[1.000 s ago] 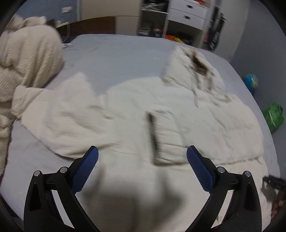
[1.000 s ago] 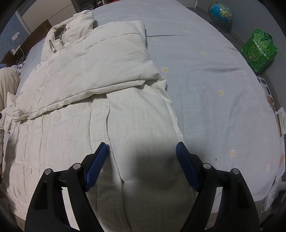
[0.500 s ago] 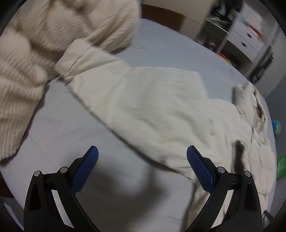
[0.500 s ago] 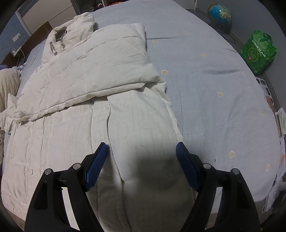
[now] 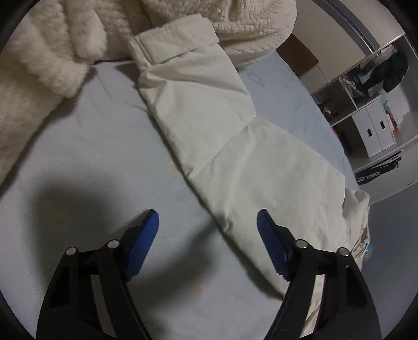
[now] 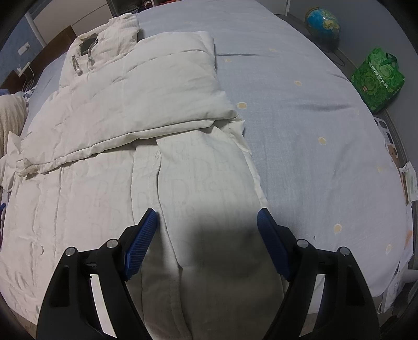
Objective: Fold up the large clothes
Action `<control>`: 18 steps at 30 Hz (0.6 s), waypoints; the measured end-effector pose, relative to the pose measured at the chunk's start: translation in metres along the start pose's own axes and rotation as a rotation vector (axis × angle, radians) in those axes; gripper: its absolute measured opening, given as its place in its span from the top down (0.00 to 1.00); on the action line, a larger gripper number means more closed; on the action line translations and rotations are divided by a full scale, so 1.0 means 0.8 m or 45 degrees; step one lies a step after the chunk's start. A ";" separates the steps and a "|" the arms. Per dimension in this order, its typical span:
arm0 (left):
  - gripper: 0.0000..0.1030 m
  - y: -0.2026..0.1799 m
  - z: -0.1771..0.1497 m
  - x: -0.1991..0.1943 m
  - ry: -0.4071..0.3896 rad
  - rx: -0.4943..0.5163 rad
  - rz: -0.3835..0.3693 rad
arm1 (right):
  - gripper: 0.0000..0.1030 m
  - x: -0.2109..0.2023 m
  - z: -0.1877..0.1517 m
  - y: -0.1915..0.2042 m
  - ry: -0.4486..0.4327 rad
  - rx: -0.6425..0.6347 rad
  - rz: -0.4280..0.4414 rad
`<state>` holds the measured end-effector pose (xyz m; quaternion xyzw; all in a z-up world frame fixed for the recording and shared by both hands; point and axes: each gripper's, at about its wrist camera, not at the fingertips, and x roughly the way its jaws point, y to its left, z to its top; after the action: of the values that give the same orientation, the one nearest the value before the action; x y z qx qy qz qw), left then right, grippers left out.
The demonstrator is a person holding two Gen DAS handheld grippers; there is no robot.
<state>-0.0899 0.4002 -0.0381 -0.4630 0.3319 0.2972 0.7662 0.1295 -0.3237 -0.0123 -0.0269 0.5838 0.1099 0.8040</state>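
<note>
A large cream padded jacket (image 6: 109, 162) lies flat on the pale blue bed (image 6: 300, 136). In the right wrist view its right sleeve (image 6: 146, 104) is folded across the chest, and the hood (image 6: 104, 49) lies at the far end. My right gripper (image 6: 207, 227) is open and empty, hovering over the jacket's lower right part. In the left wrist view the left sleeve (image 5: 209, 117) stretches out across the bed (image 5: 91, 157), its cuff (image 5: 177, 39) at the far end. My left gripper (image 5: 207, 227) is open and empty, just above the sleeve's near edge.
A fluffy cream blanket (image 5: 47, 52) is heaped beyond the cuff. White drawers and shelves (image 5: 376, 125) stand at the far right. A green bag (image 6: 378, 78) and a globe (image 6: 322, 22) sit on the floor right of the bed.
My left gripper has swung left from the jacket's body to the outstretched left sleeve and come closer to the cuff. My right gripper has stayed almost still.
</note>
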 end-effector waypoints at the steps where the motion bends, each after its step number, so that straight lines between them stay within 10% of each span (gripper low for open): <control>1: 0.34 -0.002 0.002 0.006 0.014 0.001 -0.011 | 0.27 0.001 -0.001 0.001 0.002 -0.001 -0.003; 11: 0.38 -0.009 0.026 0.037 -0.015 -0.035 -0.032 | 0.27 0.008 0.002 0.009 0.028 -0.026 -0.038; 14: 0.80 -0.016 0.032 0.042 -0.011 0.031 0.070 | 0.27 0.010 0.005 0.009 0.032 -0.023 -0.041; 18: 0.94 -0.020 0.033 0.032 -0.022 0.056 0.034 | 0.27 0.011 0.007 0.012 0.036 -0.024 -0.045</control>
<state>-0.0565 0.4216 -0.0405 -0.4390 0.3379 0.3041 0.7750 0.1352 -0.3120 -0.0181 -0.0461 0.5934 0.1008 0.7972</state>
